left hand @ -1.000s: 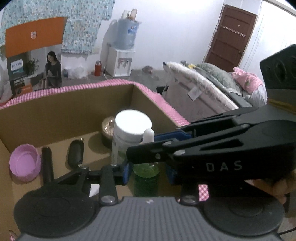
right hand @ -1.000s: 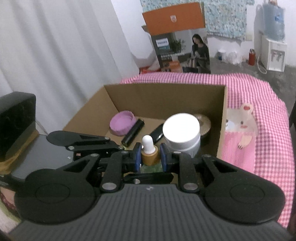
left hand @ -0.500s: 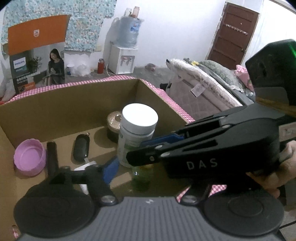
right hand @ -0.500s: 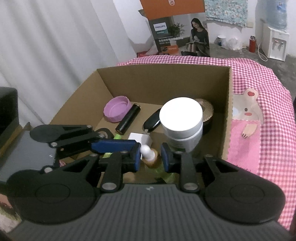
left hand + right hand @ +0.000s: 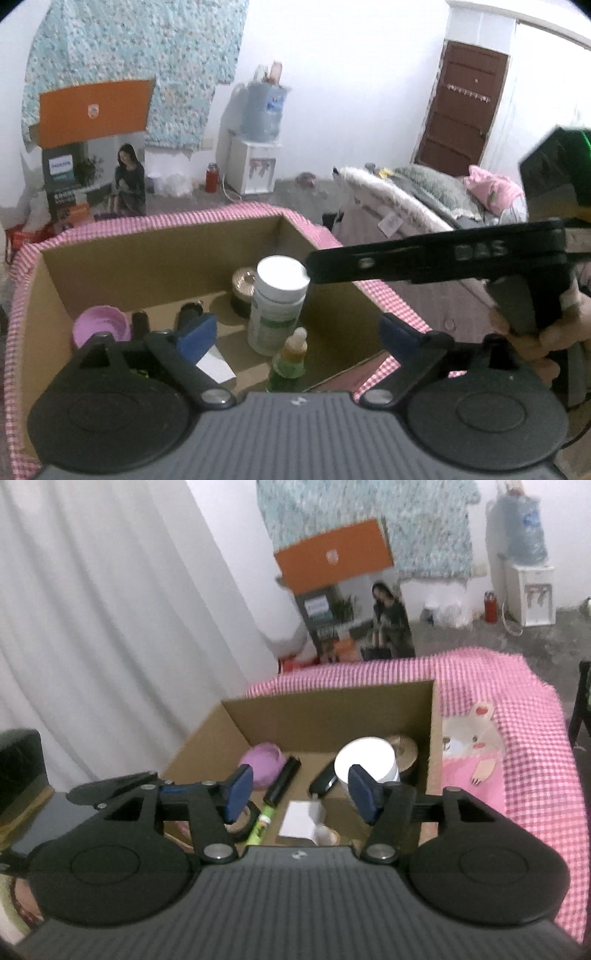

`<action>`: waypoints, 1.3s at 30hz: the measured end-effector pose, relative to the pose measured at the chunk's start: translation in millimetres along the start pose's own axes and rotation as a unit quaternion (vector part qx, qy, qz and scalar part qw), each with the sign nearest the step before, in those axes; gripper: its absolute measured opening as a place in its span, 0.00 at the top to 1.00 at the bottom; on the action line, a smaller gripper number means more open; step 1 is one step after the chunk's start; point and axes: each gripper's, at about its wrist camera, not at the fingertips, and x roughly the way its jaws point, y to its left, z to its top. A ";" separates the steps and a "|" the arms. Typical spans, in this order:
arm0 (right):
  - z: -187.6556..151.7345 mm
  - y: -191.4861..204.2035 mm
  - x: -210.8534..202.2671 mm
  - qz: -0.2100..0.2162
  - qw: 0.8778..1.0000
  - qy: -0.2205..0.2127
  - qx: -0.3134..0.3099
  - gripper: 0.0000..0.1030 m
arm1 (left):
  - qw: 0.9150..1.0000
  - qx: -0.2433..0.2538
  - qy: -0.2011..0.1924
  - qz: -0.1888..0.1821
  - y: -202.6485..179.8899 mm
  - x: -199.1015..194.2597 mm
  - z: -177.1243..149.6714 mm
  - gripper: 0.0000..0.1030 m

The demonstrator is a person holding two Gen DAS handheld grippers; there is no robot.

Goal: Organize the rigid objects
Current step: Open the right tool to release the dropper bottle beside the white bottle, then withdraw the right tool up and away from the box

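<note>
An open cardboard box [image 5: 122, 273] [image 5: 325, 716] sits on a pink checked cloth. A small dropper bottle [image 5: 291, 354] with green liquid stands upright inside, near the front wall. My left gripper [image 5: 295, 332] hovers above it with its jaws opening wide, and the blue pads are clear of the bottle. My right gripper [image 5: 301, 792] is also opening, with nothing between its pads. In the right wrist view only the bottle's pale tip [image 5: 328, 835] shows. One right finger [image 5: 406, 260] crosses the left wrist view, with a hand [image 5: 535, 343] on that tool.
The box holds a white-capped bottle [image 5: 279, 306] [image 5: 365, 762], a gold tin [image 5: 242, 284], a purple lid [image 5: 99, 326], a black cylinder [image 5: 282, 784], a black key fob [image 5: 323, 780], a white carton [image 5: 301, 818], a green tube [image 5: 262, 821] and a tape roll [image 5: 243, 821].
Both grippers were shut on the dropper bottle; they have opened, lifted and drawn back. The bottle now stands free in the box.
</note>
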 end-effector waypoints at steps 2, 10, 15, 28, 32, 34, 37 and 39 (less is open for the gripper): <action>-2.7 1.9 -17.0 0.001 1.000 -0.020 0.005 0.37 | 1.000 -0.003 -0.011 0.007 -0.6 -10.0 0.5 0.02; -26.9 15.8 -65.8 -0.023 0.997 -0.078 0.006 0.18 | 0.998 0.002 -0.037 0.059 -9.0 -42.3 -3.8 0.00; -49.1 23.6 -79.0 -0.054 0.994 -0.094 0.021 0.04 | 0.989 -0.007 -0.017 0.146 -14.8 -49.2 -6.1 0.00; -74.2 55.1 -66.2 -0.183 0.980 -0.082 -0.012 0.01 | 0.972 -0.044 0.000 0.229 -19.2 -55.8 -12.3 0.00; -79.1 64.8 -58.2 -0.228 0.971 -0.071 -0.030 0.01 | 0.970 0.002 0.020 0.240 -23.3 -49.4 -12.8 0.00; -80.3 68.5 -55.5 -0.250 0.965 -0.073 -0.034 0.01 | 0.969 -0.002 0.017 0.248 -22.5 -48.0 -15.5 0.00; -79.7 70.3 -52.2 -0.260 0.961 -0.079 -0.044 0.01 | 0.969 -0.016 0.014 0.247 -16.7 -48.5 -19.1 0.00; -80.2 70.4 -51.0 -0.270 0.958 -0.080 -0.051 0.01 | 0.968 -0.026 0.014 0.249 -12.0 -50.1 -21.0 0.00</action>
